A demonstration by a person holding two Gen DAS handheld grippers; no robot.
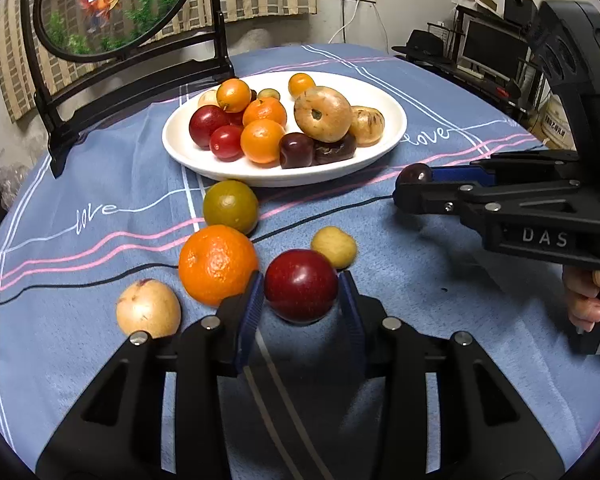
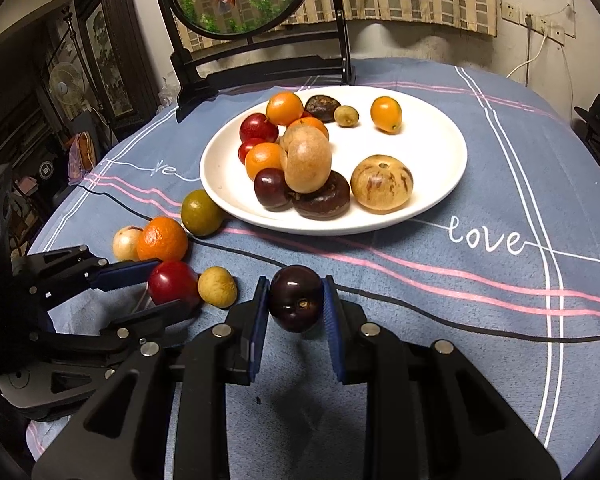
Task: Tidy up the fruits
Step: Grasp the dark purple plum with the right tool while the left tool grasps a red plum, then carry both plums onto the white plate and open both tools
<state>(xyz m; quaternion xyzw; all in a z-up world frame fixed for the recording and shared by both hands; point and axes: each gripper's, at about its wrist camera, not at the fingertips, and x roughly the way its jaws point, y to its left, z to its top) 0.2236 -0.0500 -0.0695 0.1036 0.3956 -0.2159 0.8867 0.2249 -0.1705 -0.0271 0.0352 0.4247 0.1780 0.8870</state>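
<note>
A white plate is sitting on a blue cloth, holding a heap of fruit: oranges, red plums, dark plums, two tan doughnut-shaped fruits, one leaning on a dark one, plus a small green fruit lying apart. The left gripper is clamping a red plum just above the cloth, its pads pressing both sides. The right gripper is gripping a dark plum, nearly closed on it. Loose beside the plate are lying a green fruit, an orange, a pale fruit and a yellow one.
</note>
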